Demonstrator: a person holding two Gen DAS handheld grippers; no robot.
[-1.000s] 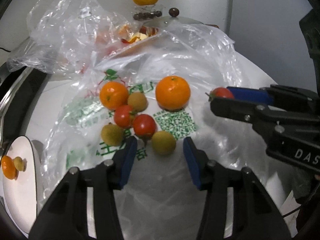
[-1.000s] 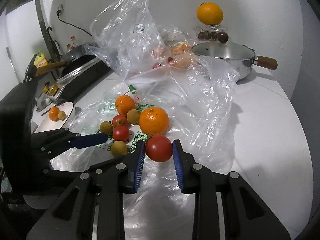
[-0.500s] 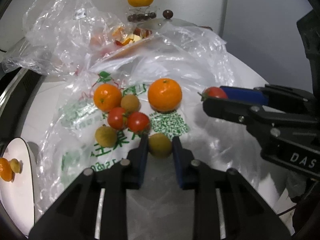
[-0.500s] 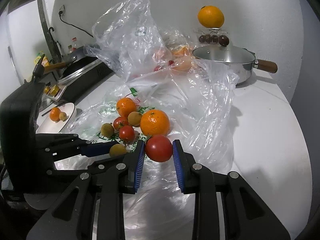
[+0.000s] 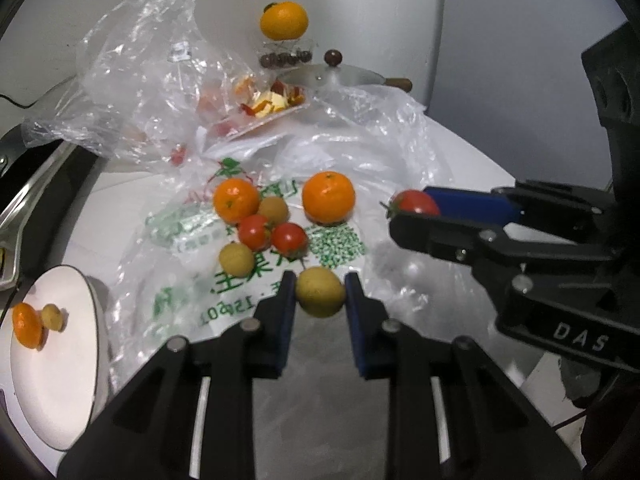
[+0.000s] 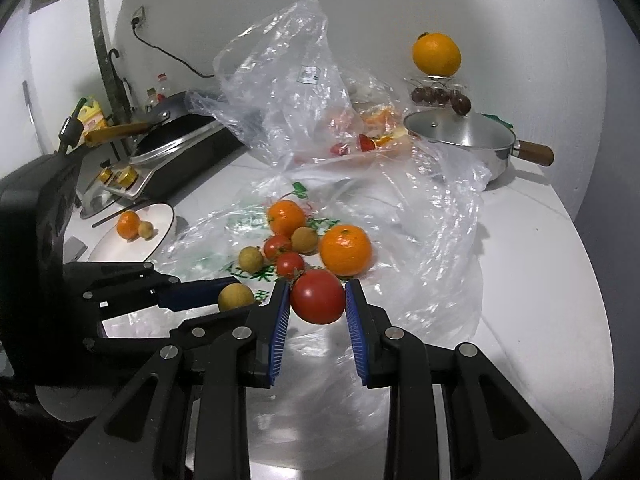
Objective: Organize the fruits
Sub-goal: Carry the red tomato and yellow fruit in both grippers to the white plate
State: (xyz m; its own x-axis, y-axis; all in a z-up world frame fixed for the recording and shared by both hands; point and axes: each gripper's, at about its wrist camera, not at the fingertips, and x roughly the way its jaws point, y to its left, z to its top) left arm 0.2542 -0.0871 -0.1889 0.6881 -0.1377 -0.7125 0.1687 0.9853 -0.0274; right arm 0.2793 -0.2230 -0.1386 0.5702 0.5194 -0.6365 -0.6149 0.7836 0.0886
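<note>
Tomato half hidden behind right jaws

From the left gripper, bare plastic bag lies open at 1 o'clock, between the big orange and the right gripper, which bars 2 o'clock. A tight cluster of 5 small fruits blocks 11 o'clock. The white plate at 9 o'clock has free surface beside its 2 fruits. At 12 o'clock, crumpled bags and a lidded pan wall off the back.
</note>
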